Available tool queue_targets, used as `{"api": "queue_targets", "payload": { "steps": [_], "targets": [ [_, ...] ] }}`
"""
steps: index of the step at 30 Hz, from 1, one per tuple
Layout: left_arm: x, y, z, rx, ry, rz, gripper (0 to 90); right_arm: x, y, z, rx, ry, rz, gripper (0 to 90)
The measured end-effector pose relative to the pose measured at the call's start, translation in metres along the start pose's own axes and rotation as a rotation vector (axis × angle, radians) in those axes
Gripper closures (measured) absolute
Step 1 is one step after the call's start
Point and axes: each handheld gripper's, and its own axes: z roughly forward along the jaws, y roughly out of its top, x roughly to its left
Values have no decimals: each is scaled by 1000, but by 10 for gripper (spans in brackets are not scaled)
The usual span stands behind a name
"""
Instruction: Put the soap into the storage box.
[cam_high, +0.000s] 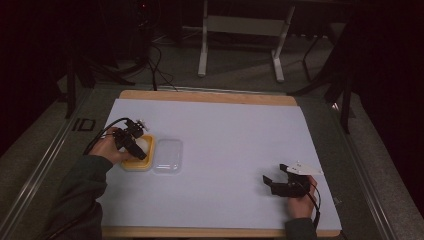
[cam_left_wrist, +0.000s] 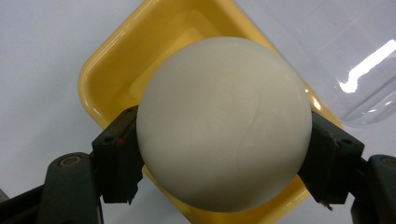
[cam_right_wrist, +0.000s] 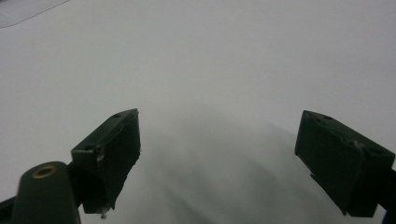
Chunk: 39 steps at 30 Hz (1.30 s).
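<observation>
**Meanwhile, a white ball sits clamped over a yellow tray**

Leftmost on the white-covered surface (cam_high: 225, 130), the left tongs (cam_high: 136, 148) hang over a shallow yellow plastic tray with rounded corners (cam_high: 145, 162), held in the person's left hand (cam_high: 111, 148). Their two black jaws are clamped on a smooth, off-white round ball (cam_left_wrist: 224, 123), one jaw pressed to each side of it. In the left gripper view the ball sits directly above the tray's hollow, and the yellow rim (cam_left_wrist: 100, 70) shows around it on the near and far sides. Whether the ball touches the tray floor cannot be told.

Just beside the tray, on its right, lies a clear plastic lid with rounded corners (cam_high: 168, 155); their edges look to be touching in the high view. A corner of that lid catches a bright glare in the left gripper view.

Well apart, toward the near right of the surface, the right tongs (cam_high: 276, 175) rest low in the person's right hand (cam_high: 301, 199). Their jaws stand wide apart with nothing between them, over bare white covering, and a grey three-cornered plate tops the tool.
</observation>
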Motion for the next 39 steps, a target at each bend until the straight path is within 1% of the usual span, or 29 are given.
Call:
{"api": "queue_targets", "payload": {
  "steps": [5, 11, 16, 18, 19, 20, 21, 22, 23, 24, 26, 27, 31, 33, 34, 35, 36, 39],
  "targets": [
    [2, 0, 1, 10, 10, -16, 255, 0, 0, 0, 0, 1, 0, 141],
    [3, 1, 3, 11, 5, -28, 255, 0, 0, 0, 0, 0, 0, 141],
    [3, 2, 6, 21, 4, -28, 255, 0, 0, 0, 1, 0, 0, 141],
    [3, 3, 7, 27, -8, -35, 254, 0, 0, 0, 0, 1, 1, 141],
    [2, 3, 7, 22, -17, -24, 253, 0, 0, 0, 1, 0, 1, 141],
    [1, 3, 6, 9, -6, -17, 223, 0, 0, 0, 0, 0, 0, 141],
    [0, 4, 5, 1, 0, -25, 167, 0, 0, 0, 1, 0, 0, 141],
    [1, 4, 2, -9, -6, -24, 153, 0, 0, 0, 0, 0, 0, 141],
    [1, 4, -2, -35, -9, -26, 148, 0, 0, 0, 0, -1, 0, 141],
    [1, 4, -4, -46, -4, -24, 142, 0, 0, 0, 1, 0, -1, 141],
    [1, 4, -10, -62, -6, -13, 142, 0, 0, 0, 1, -1, -2, 141],
    [0, 4, -12, -79, 7, -13, 141, 0, 0, 0, 0, -1, -3, 141],
    [-2, 4, -21, -105, 34, 0, 142, 0, 0, 0, 1, 0, -3, 141],
    [-3, 5, -24, -107, 48, 10, 149, 0, 0, 0, 1, 0, -3, 141],
    [-3, 5, -24, -107, 48, 10, 154, 0, 0, 0, 1, 0, -3, 141],
    [-5, 6, -26, -105, 63, 20, 154, 0, 0, 0, 1, -1, -3, 141],
    [-6, 6, -27, -107, 67, 20, 162, 0, 0, 0, 0, -1, -4, 141],
    [-9, 8, -30, -112, 63, 38, 176, 0, 0, 0, 1, 0, -4, 141]
  ]
}}
